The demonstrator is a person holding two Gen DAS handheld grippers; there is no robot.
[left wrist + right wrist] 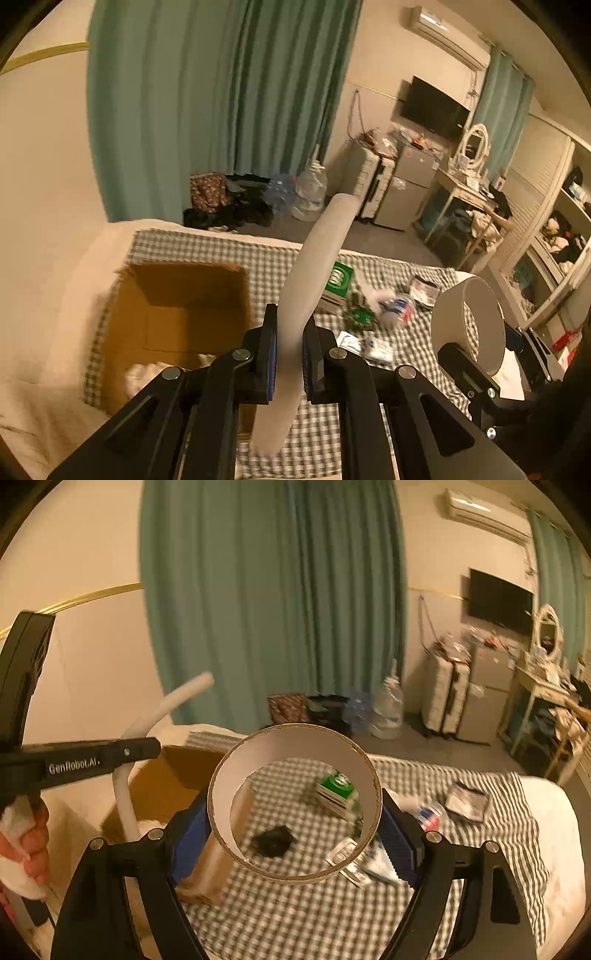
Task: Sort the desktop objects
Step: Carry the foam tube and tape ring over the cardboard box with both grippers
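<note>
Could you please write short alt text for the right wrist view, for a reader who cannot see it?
The right gripper holds a wide cardboard ring above a checked cloth strewn with small items. To its left, the left gripper holds a bent white tube over an open cardboard box.

My left gripper (286,354) is clamped on a pale curved tube (314,266), the pads pressed against its sides, raised above the bed. My right gripper (293,834) grips a wide ring (295,738) between its blue pads (192,834), level and facing forward. My left hand (26,845) seems gloved, though it is blurred.
</note>
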